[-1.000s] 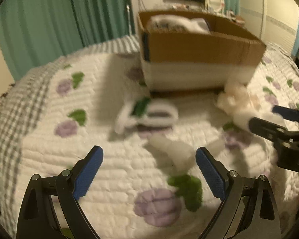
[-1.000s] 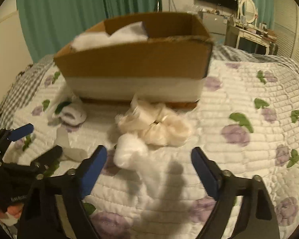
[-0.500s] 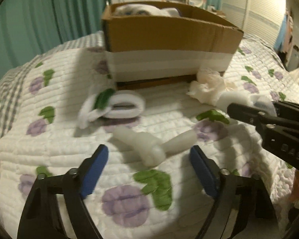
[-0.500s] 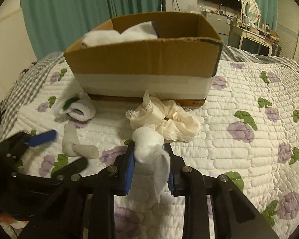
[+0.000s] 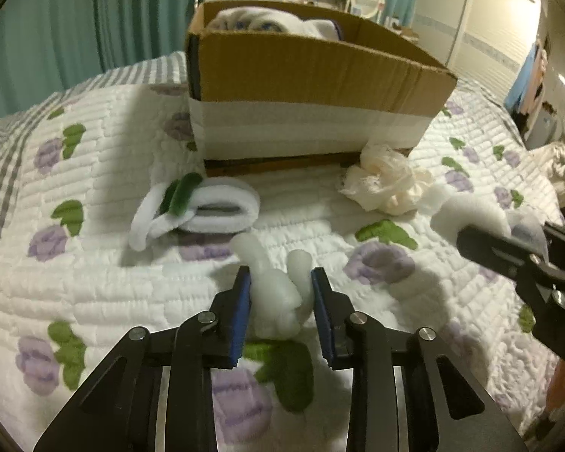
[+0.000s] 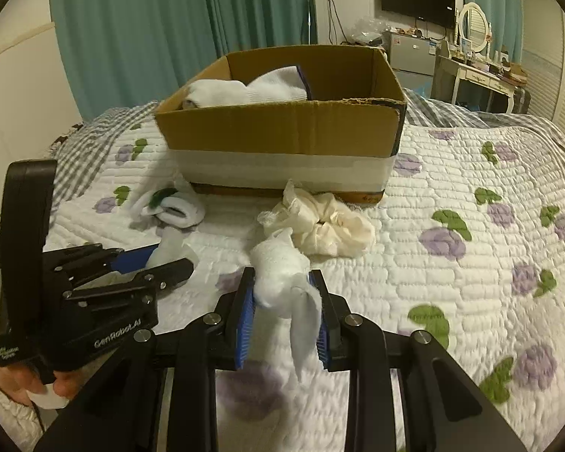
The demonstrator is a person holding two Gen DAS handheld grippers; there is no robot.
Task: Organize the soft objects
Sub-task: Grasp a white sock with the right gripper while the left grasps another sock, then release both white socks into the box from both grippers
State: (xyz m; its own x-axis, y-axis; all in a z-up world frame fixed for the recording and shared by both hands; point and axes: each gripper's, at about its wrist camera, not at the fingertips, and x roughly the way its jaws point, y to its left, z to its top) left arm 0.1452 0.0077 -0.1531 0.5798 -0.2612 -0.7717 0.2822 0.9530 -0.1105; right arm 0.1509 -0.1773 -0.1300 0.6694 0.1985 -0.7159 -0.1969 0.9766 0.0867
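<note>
Left wrist view: both tools grip soft white pieces on the quilted bed.

Near the bed's front edge, the left tool is closed on a folded white sock lying on the quilt; the right tool pinches a white cloth wad, lifted. Both look light and limp, likely to sag and slip, so a hold at the bunched middle suits. The cardboard box sits mid-bed, a cream scrunchie touching its front.
</note>
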